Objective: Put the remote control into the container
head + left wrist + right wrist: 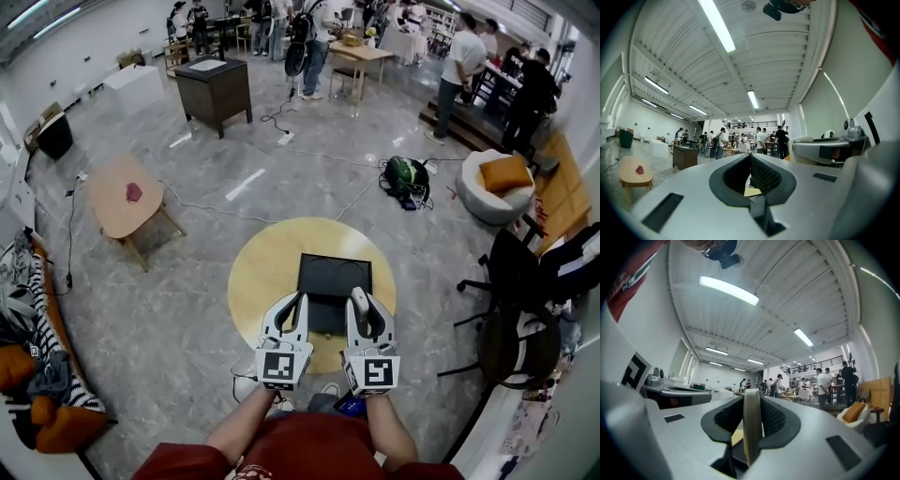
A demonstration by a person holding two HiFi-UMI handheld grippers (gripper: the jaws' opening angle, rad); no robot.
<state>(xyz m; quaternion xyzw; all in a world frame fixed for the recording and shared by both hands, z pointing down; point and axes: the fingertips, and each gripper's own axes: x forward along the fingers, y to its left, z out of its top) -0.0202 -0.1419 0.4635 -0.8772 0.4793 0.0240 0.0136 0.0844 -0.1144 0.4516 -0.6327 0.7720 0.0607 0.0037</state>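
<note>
- The container, a shallow black open box, sits on a round yellow bench, slightly toward the bench's right side.
- The right hand-held gripper is clamped on the remote control. The pale, slim remote stands on edge between the two dark ribbed pads, one pad pressing each flat side.
- In the head view the remote lies over the container's near right part, above the black interior. The pictures do not show whether it touches the container floor.
- In the right gripper view, the dark inside of the container and a strip of yellow bench show below the remote.
- The left hand-held gripper has its jaws narrow, with the tips meeting and nothing between them. Only a small gap lower down shows the bench.
- In the head view the left hand-held gripper is over the container's near left corner, just beside the right one and pointing the same way.
- A marker cube on the left hand-held gripper and a marker cube on the right one sit on the near side of the container, over the bench's near edge.
- The person's forearms, with red sleeves, run back from the cubes, away from the container.
- Well to the left of the container stands a low wooden table carrying a small red thing.
- Beyond the container, on the floor, lies a green backpack. Farther back is a dark cabinet, with people standing behind it.
- To the right of the container are black office chairs.
</note>
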